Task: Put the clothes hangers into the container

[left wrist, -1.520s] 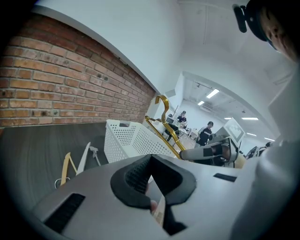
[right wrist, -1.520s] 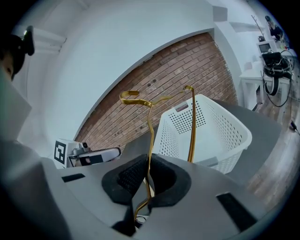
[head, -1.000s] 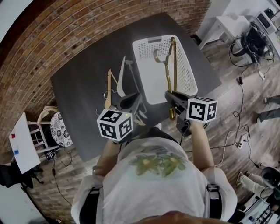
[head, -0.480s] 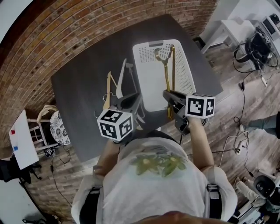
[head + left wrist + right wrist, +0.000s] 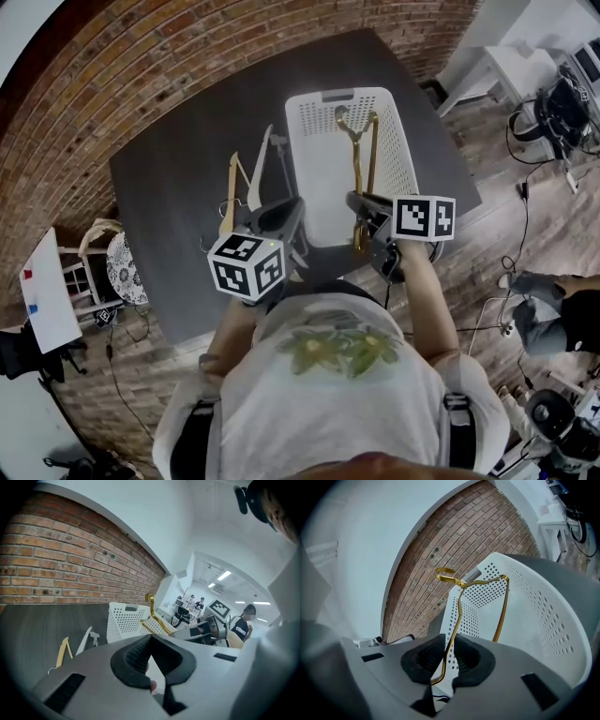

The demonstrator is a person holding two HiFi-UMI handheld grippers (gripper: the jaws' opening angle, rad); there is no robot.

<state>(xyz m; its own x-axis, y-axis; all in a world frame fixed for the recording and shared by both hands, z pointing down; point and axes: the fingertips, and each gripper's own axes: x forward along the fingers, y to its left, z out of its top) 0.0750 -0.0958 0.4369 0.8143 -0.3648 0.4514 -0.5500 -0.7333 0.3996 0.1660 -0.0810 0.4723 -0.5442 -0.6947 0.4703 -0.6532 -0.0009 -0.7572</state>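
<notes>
Right gripper (image 5: 449, 660) is gripping the gold hanger (image 5: 459, 606). Its thin wire is running between the two pads, and the jaws are just starting to open. The hanger is sitting inside the white basket (image 5: 405, 164). Its hook is pointing toward the far wall above the rim, and its near end is at the gripper by the near rim. Cannot tell whether it is touching the basket floor.

Left gripper (image 5: 150, 651) is hanging closed with the pads meeting and nothing between them. It is hovering over the table (image 5: 169, 178), just left of the basket's near corner.

Two more hangers are lying on the table left of the basket: a tan hanger (image 5: 230, 192) and a white hanger (image 5: 262, 169). They are side by side, just beyond the left gripper, with the white one nearer the basket. Both are outside it.
</notes>
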